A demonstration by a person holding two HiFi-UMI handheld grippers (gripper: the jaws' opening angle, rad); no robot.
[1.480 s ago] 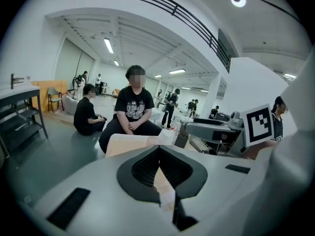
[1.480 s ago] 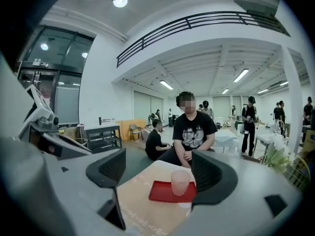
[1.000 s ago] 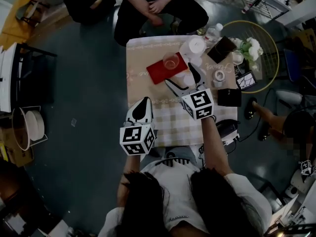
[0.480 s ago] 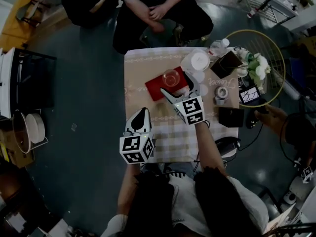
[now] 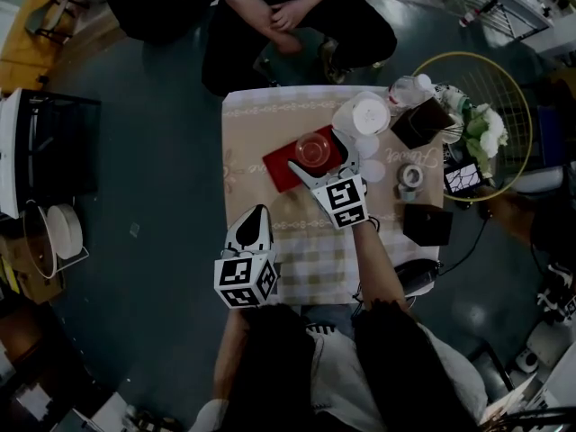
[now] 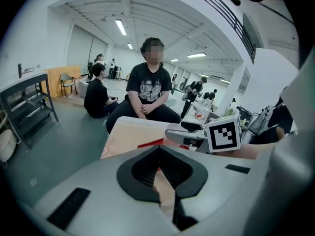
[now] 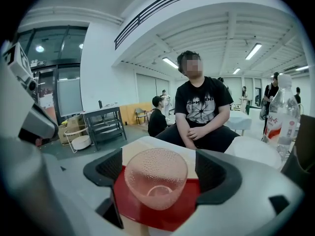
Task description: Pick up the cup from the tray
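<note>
A clear dimpled cup [image 5: 313,148] stands upright on a red tray [image 5: 281,165] at the far middle of the table. My right gripper [image 5: 317,155] is open and straddles the cup, one finger on each side. In the right gripper view the cup [image 7: 156,183] sits between the two dark pads [image 7: 106,170] with a gap at each side, and the red tray [image 7: 167,215] lies under it. My left gripper [image 5: 255,216] hangs over the table's near left part, empty, its jaws together. In the left gripper view that gripper [image 6: 160,173] looks toward the right one [image 6: 197,134].
A white lidded tub [image 5: 367,113], a water bottle [image 5: 409,86], a dark box [image 5: 423,120], a tape roll [image 5: 409,175] and a black box [image 5: 423,224] crowd the table's right side. A person [image 5: 288,12] sits at the far edge. The checked tablecloth [image 5: 315,250] covers the near part.
My right gripper has moved forward over the table until its open jaws stand around the cup. The left gripper has barely moved.
</note>
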